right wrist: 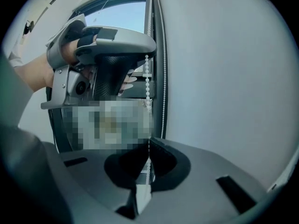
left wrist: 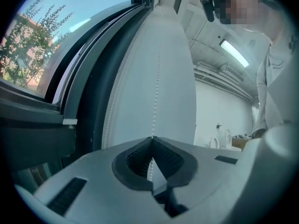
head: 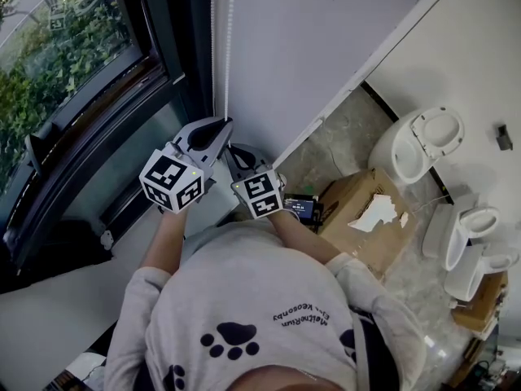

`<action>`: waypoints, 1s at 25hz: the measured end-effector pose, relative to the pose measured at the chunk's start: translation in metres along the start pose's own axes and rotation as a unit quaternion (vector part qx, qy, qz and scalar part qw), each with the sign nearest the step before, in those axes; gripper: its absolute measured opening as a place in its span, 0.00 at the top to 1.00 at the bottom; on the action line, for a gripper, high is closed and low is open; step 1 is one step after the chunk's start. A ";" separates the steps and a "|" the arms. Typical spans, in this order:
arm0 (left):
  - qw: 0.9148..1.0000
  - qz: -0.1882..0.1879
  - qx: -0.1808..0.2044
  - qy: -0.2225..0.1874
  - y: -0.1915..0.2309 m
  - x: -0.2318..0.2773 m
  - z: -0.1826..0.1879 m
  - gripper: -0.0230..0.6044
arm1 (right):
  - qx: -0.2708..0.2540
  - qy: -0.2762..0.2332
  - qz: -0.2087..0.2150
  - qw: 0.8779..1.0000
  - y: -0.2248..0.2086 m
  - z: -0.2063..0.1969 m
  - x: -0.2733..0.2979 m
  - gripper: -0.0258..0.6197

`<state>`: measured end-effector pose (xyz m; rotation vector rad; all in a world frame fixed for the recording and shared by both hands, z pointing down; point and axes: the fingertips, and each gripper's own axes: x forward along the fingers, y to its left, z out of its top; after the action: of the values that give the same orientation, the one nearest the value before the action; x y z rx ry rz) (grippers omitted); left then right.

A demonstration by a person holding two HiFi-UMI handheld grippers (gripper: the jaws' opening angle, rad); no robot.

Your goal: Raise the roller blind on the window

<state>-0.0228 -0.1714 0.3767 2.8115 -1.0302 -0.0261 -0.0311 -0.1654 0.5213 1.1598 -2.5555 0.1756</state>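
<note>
Grey stone floor [head: 346,137], white wall [head: 309,39], dark window frame [head: 98,129]; left claw [left wrist: 152,139] and right claw [right wrist: 148,143] tight on bead chain [left wrist: 157,69].

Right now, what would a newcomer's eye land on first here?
Both claws are shut on the roller blind's white bead chain beside the window, the left claw above the right claw. To the right on the floor, white toilets stand by a torn cardboard box.

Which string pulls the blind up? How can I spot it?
Find the big window, then its right edge, where the white wall begins. The bead chain hangs straight down there: thin white strands of tiny balls, unlike the flat dark frame beside it.
</note>
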 end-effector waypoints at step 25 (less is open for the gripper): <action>0.999 -0.021 -0.019 -0.016 -0.004 -0.003 -0.004 0.95 | 0.002 -0.179 0.057 0.982 -0.004 0.226 -0.100 0.83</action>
<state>-0.0219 -0.1660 0.3798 2.8070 -0.9675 -0.0944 -0.0216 -0.1523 0.2742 1.1336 -2.9378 -0.0037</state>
